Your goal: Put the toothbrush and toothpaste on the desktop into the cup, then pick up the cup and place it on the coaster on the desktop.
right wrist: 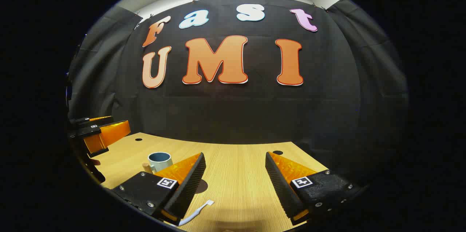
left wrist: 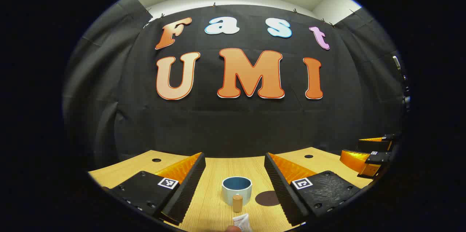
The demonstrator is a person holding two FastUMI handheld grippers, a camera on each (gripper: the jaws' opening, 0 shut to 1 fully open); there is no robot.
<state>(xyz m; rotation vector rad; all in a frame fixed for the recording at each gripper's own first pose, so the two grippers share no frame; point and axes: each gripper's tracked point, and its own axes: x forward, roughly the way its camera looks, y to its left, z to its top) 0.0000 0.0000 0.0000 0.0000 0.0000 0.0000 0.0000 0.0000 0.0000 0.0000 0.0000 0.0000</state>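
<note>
1. Left gripper view: the left gripper (left wrist: pixel 235 173) has its two black ribbed fingers with orange backing spread wide apart, holding nothing, above the pale wooden desktop (left wrist: pixel 214 203).
2. Landmark: a round pale blue ceramic cup with a dark blue inside (left wrist: pixel 236 187) stands upright on the desktop between those fingers, farther off. It looks empty as far as its inside shows.
3. A small tan cork-like cylinder (left wrist: pixel 237 203) stands just in front of the cup; whether it touches the cup cannot be told.
4. A white toothpaste tube (left wrist: pixel 242 222) lies nearer than the cup, at the view's lower edge.
5. A dark brown round flat coaster (left wrist: pixel 267 198) lies just right of the cup, bare.
6. Right gripper view: the right gripper (right wrist: pixel 235 173) also has its fingers wide apart and empty. A white toothbrush (right wrist: pixel 198 210) lies on the desktop, nearer than the cup.
7. Progress, as a judgement: nothing is done; both insertions and the cup's move to the coaster remain.
</note>
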